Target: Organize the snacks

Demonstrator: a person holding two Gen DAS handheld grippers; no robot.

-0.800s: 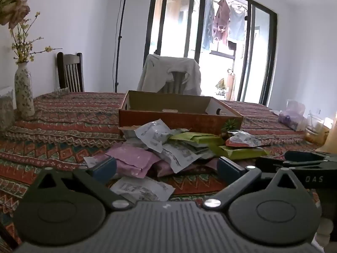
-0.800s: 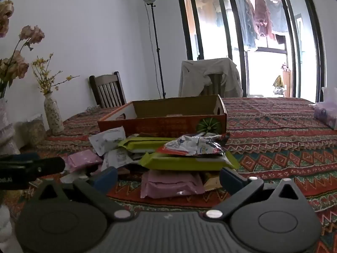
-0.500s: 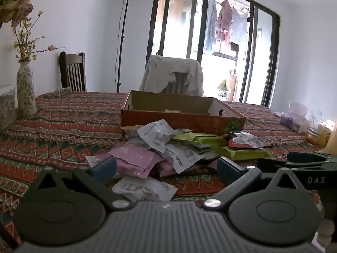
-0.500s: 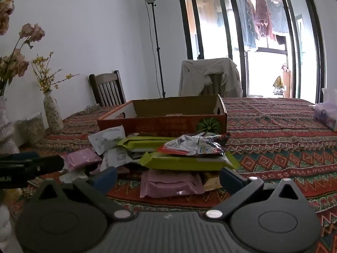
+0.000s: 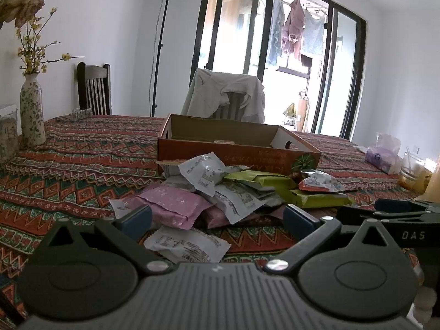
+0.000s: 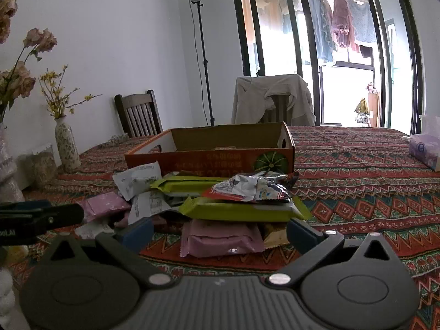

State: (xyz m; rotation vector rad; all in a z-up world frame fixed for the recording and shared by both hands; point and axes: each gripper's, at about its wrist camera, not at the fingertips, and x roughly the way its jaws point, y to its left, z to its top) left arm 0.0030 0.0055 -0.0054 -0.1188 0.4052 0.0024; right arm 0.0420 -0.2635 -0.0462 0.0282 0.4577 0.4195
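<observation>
A heap of snack packets lies on the patterned tablecloth in front of an orange cardboard box (image 5: 236,154) (image 6: 214,159). In the left wrist view a pink packet (image 5: 173,203) and white packets (image 5: 203,172) are nearest, with a flat white one (image 5: 187,244) just ahead of my left gripper (image 5: 217,220), which is open and holds nothing. In the right wrist view a pink packet (image 6: 222,238) lies under a green packet (image 6: 239,209) topped by a crumpled silver-red bag (image 6: 253,188). My right gripper (image 6: 220,232) is open and empty, its fingers either side of that pink packet without touching.
A flowered vase (image 5: 32,112) (image 6: 67,148) stands at the table's left side. A tissue pack (image 5: 383,155) (image 6: 425,148) and a glass jar (image 5: 412,170) sit at the right. Chairs (image 6: 139,114), one draped with a jacket (image 5: 225,97), stand behind the table.
Both views have shifted slightly; the left gripper has tipped up a little and the packets look marginally closer. Nothing was grasped or moved.
</observation>
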